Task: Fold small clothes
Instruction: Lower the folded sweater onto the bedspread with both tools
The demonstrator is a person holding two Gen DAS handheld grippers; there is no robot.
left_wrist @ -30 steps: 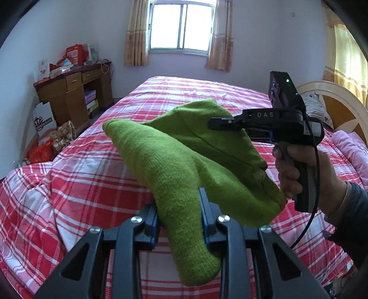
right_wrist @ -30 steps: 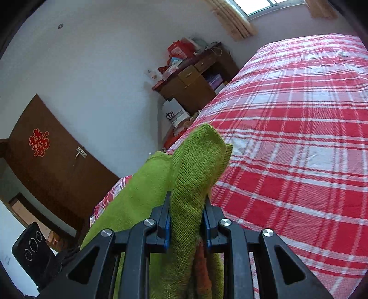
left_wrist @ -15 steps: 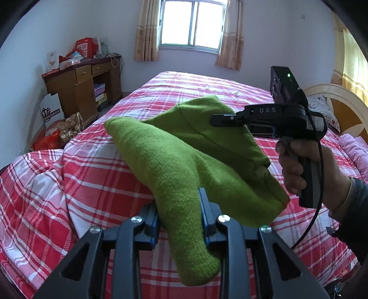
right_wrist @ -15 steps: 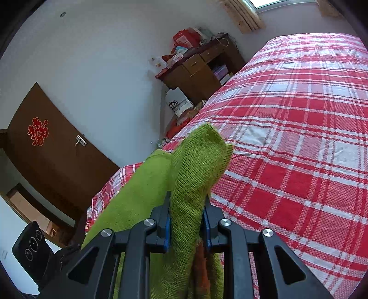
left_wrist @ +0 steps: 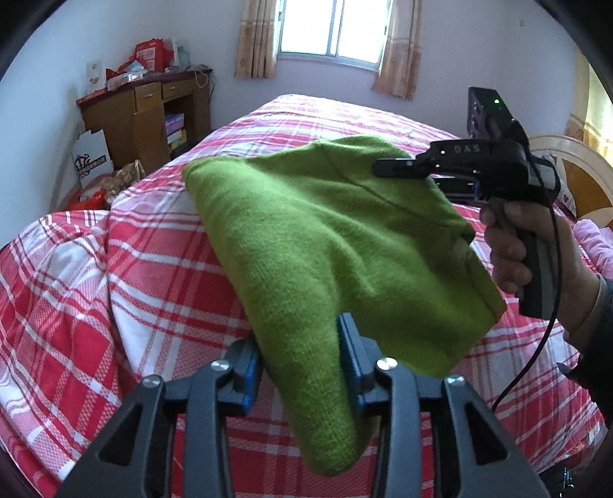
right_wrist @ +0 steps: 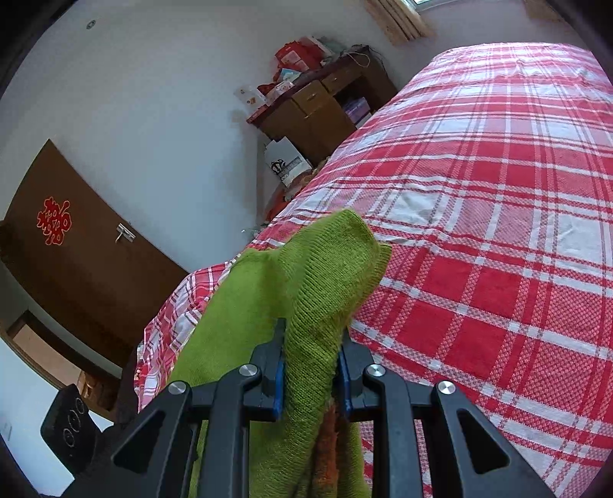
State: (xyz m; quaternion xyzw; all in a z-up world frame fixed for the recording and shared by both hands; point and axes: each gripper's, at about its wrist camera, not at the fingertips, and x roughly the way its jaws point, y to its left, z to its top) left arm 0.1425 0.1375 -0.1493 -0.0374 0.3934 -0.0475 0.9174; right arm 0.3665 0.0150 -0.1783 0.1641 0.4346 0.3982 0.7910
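Green knit (left_wrist: 325,237) over bed (left_wrist: 153,268), R jaws clamped on it, L jaws just loosening (knit between).

Red plaid bedspread (left_wrist: 161,276) — wooden desk (left_wrist: 149,118), curtained window (left_wrist: 329,27), brown door (right_wrist: 76,260), perhaps closed

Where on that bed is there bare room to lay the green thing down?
Beyond the sweater, the bedspread lies bare up to the window end. The left bed edge is rumpled but free. It is crowded right, by the headboard and pillows.

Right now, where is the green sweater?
In the left wrist view the green sweater hangs above the red plaid bed, between the left gripper and right gripper.
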